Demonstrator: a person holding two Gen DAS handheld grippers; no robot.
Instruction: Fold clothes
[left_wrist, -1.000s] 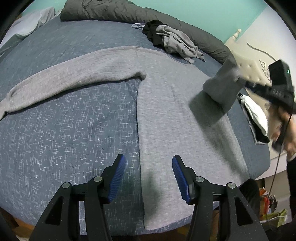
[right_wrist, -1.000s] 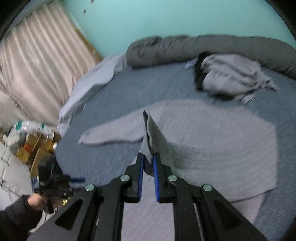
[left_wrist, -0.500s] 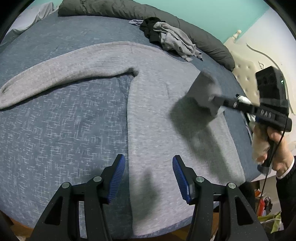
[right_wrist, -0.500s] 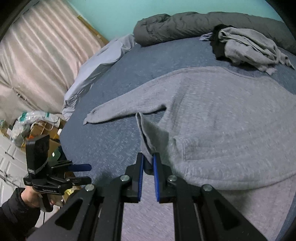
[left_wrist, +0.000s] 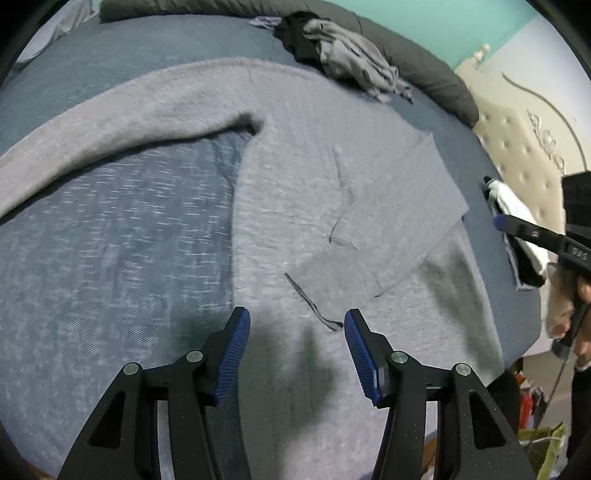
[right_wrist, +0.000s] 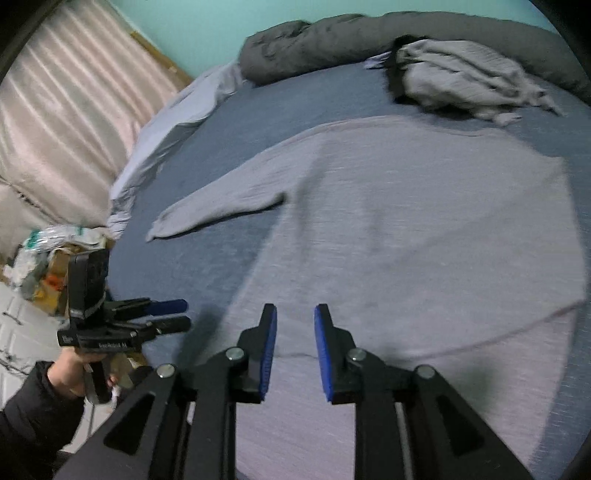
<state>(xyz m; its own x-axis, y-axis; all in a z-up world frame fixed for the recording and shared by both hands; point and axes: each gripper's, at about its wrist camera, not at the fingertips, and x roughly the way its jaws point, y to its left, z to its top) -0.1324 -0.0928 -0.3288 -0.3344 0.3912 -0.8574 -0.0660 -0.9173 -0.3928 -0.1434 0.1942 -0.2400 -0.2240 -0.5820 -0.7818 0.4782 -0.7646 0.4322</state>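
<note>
A grey knit sweater (left_wrist: 295, 206) with a soft, fuzzy weave lies spread flat on the bed (left_wrist: 110, 258), whose blue cover is flecked with white threads. One long sleeve (left_wrist: 110, 122) curves out across the cover; the other sleeve (left_wrist: 399, 221) now lies folded flat across the body as a broad rectangle, where a second ago it hung pinched and lifted in the right gripper (right_wrist: 295, 332). That gripper's ribbed blue pads are parting, with nothing between them, just above the sweater's hem. The left gripper (left_wrist: 297, 325) hovers half open and empty, closer to the cloth than before. A crumpled grey garment (left_wrist: 354, 62) sits at the far edge against a rolled dark quilt (right_wrist: 332, 40).
</note>
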